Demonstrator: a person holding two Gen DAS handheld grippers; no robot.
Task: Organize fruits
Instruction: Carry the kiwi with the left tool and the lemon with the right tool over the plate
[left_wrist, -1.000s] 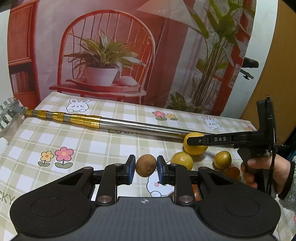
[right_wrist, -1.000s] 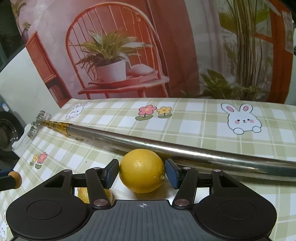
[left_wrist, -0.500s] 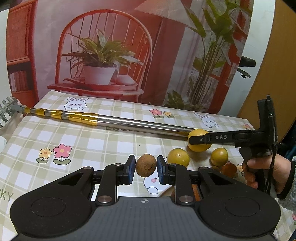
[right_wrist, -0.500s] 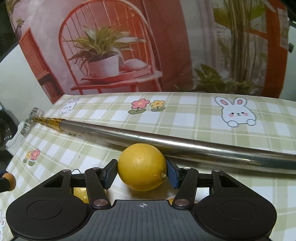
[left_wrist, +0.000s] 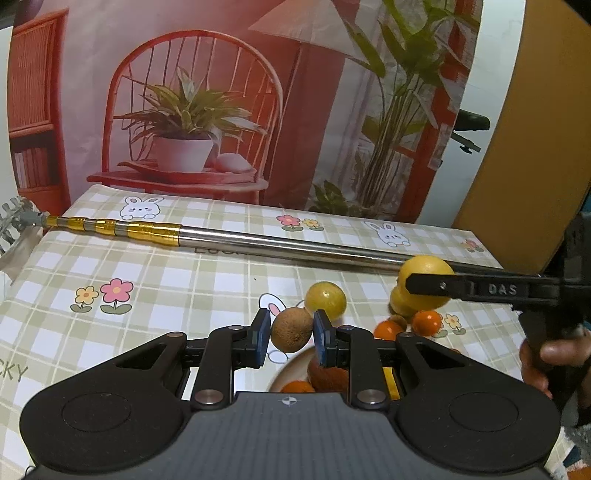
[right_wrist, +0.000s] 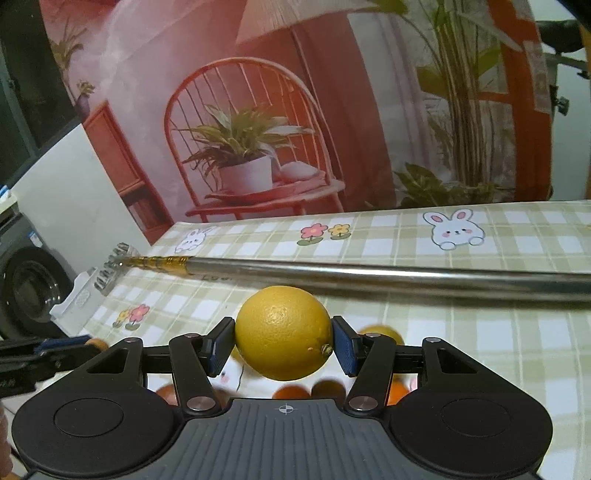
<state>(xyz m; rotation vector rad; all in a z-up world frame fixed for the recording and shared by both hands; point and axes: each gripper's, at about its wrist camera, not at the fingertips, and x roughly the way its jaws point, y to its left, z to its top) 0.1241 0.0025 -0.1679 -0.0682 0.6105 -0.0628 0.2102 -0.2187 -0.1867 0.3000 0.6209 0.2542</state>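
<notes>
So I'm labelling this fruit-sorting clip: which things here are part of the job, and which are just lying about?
Part of the job:
- brown kiwi, held by the left gripper
- lemon, held by the right gripper
- yellow fruit on the tablecloth
- small orange fruits

Lying about:
- telescopic metal pole

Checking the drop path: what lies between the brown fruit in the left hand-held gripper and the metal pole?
In the left wrist view, one round yellow fruit on the checked tablecloth; otherwise bare cloth.
</notes>
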